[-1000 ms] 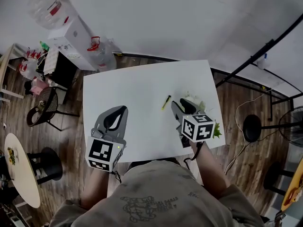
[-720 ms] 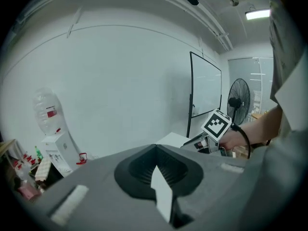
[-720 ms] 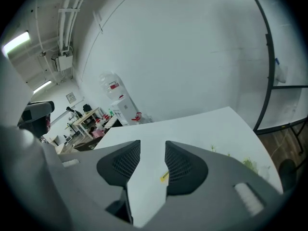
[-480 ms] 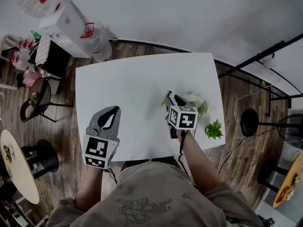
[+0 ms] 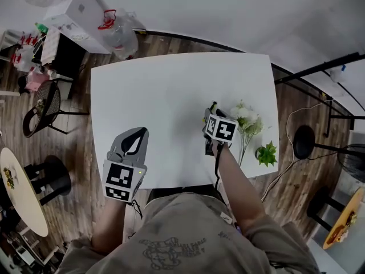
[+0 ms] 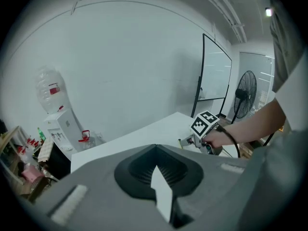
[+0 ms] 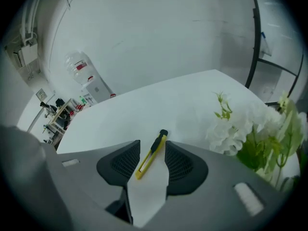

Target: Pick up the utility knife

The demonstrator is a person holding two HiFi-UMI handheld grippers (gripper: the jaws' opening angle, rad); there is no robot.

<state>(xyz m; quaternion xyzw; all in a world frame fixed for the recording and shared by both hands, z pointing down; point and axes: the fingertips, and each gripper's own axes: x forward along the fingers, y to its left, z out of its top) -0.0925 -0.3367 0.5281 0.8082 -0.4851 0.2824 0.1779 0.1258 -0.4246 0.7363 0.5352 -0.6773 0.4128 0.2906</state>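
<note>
The utility knife (image 7: 151,154) is slim and yellow with a black end. It lies flat on the white table (image 5: 159,96), pointing away from me. My right gripper (image 7: 150,161) is open and low over the table, its jaws on either side of the knife with gaps showing. In the head view the right gripper (image 5: 211,112) covers most of the knife (image 5: 214,104), whose tip shows just past the jaws. My left gripper (image 5: 141,135) hovers near the table's front left edge with its jaw tips meeting and nothing held; in its own view (image 6: 155,147) it points toward the right gripper.
White flowers with green stems (image 5: 244,121) lie just right of the right gripper, close beside it (image 7: 243,129). A small green plant (image 5: 266,153) sits near the table's right front corner. A water dispenser (image 5: 80,7), a chair (image 5: 43,116) and a round side table (image 5: 17,196) stand on the floor left.
My right gripper has moved forward and left until its open jaws straddle the knife. The flowers it covered now show. The left gripper has stayed in place.
</note>
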